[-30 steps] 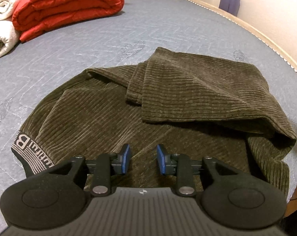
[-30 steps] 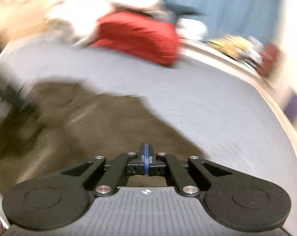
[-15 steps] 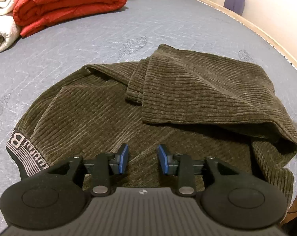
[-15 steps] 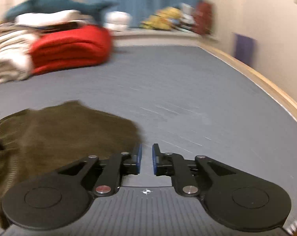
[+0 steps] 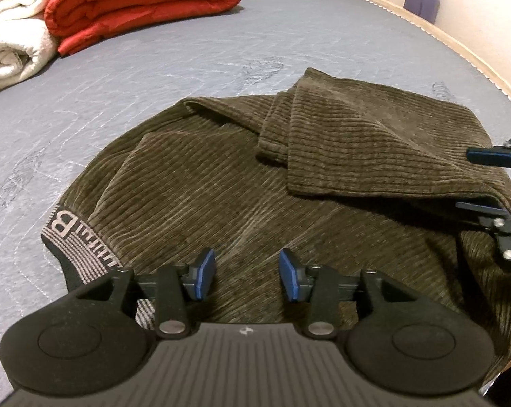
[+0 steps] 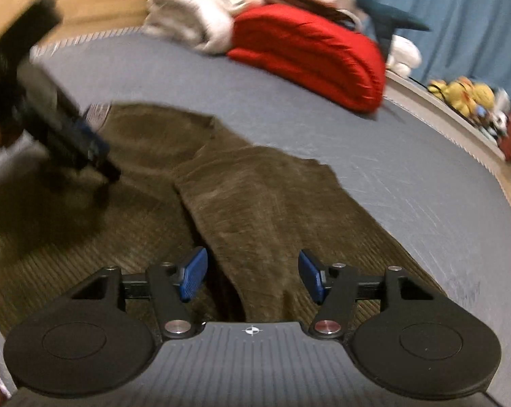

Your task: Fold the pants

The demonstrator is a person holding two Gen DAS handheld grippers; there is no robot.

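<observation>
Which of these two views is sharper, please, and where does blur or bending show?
Left wrist view: sharp; the pants show clear ribs, though the bed edge bows from the fisheye lens. Right wrist view: motion-blurred, worst on the left gripper and red blanket; the right gripper stays crisp.

Grey quilted mattress (image 5: 154, 78). Folded red comforter (image 5: 140, 0) at far end, touching white blanket (image 5: 11, 34) beside it. Blue curtain (image 6: 458, 6) behind. Yellow plush toys (image 6: 465, 93) on ledge, blurred. Purple panel (image 5: 422, 1) against wall.
</observation>
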